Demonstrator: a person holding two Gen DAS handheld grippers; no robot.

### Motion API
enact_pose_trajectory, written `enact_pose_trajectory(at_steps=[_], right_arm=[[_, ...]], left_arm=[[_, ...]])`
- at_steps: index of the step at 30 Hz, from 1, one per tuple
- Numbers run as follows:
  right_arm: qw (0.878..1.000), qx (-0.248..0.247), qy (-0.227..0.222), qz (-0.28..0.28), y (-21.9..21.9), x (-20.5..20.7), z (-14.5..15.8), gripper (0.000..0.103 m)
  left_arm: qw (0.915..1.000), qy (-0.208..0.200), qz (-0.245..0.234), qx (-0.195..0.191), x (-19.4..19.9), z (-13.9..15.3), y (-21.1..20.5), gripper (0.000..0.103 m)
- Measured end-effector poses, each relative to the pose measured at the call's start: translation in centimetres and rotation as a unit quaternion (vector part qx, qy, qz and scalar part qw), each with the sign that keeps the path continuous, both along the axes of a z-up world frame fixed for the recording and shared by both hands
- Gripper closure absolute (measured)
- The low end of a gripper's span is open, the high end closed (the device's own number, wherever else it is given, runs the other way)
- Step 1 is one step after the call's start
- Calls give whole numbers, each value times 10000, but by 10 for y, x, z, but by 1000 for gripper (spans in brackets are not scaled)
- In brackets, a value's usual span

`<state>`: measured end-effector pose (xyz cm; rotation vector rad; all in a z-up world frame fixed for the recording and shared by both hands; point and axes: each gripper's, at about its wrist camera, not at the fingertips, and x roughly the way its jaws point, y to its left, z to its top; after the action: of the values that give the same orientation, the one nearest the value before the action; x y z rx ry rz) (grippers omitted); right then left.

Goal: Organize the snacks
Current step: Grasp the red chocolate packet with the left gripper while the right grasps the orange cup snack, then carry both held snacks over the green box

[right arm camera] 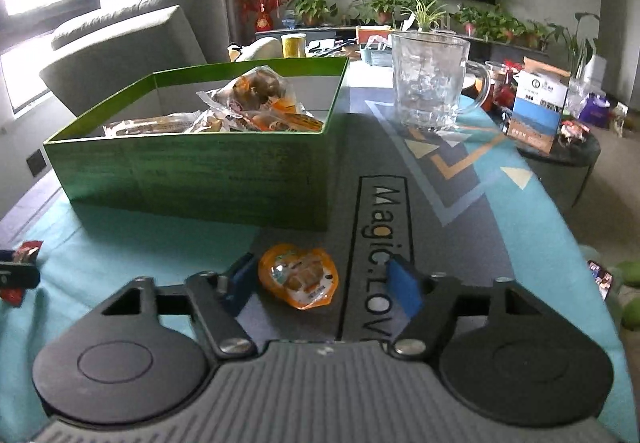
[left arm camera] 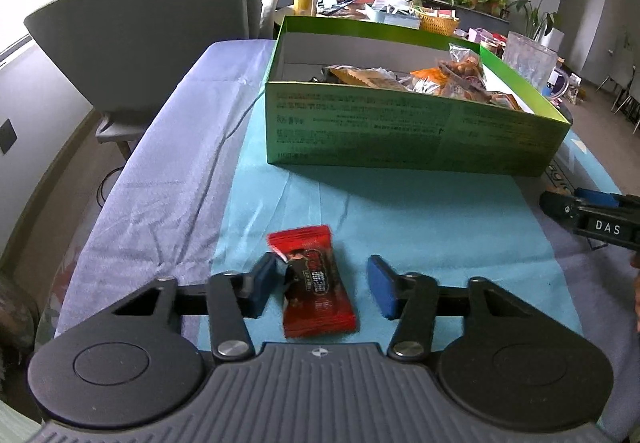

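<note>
A red snack packet (left arm camera: pixel 316 279) lies flat on the teal cloth between the open blue pads of my left gripper (left arm camera: pixel 322 283); the left pad is close to or touching it. An orange heart-shaped snack packet (right arm camera: pixel 298 275) lies on the grey mat between the open pads of my right gripper (right arm camera: pixel 324 279), nearer the left pad. A green open box (left arm camera: pixel 400 127) with several snack packets inside stands beyond both; it also shows in the right wrist view (right arm camera: pixel 200 175). The right gripper shows at the right edge of the left wrist view (left arm camera: pixel 592 219).
A clear glass mug (right arm camera: pixel 428 79) stands right of the box. A small cardboard carton (right arm camera: pixel 538 111) sits on a round side table at right. A grey armchair (left arm camera: pixel 152 31) stands beyond the table's left edge. A cluttered table with plants lies behind.
</note>
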<state>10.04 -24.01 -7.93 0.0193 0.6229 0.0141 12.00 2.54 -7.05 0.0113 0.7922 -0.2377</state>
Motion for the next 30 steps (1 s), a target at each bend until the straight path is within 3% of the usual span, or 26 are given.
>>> enact_pose_trajectory(at_steps=[2,5,11,18,26,30], right_arm=[[10000,51,4,41,-1,0,2,51],[9999,115,16,108,0,-2,4,62],[9996,184,-58,228,5,-11,11,65],[9989,167,-245,351,10,-20,22,65],[9986,346,79,402,6,-15,10,60],[9985,277,128,445,13,-13,5,48]], left_arm=[[10000,-6,-13,-18,-1,0,1,75],[9998,61,-74,-173,-4,2,3,75],[9995,-103,-212,-204,-14,11,-1,75],[9987,-348,-293,-225,-23,23,-4,75],[9988,-345,-290,-216,-22,23,-3,75],[9989,-309,-301,-201,-21,22,-5,75]])
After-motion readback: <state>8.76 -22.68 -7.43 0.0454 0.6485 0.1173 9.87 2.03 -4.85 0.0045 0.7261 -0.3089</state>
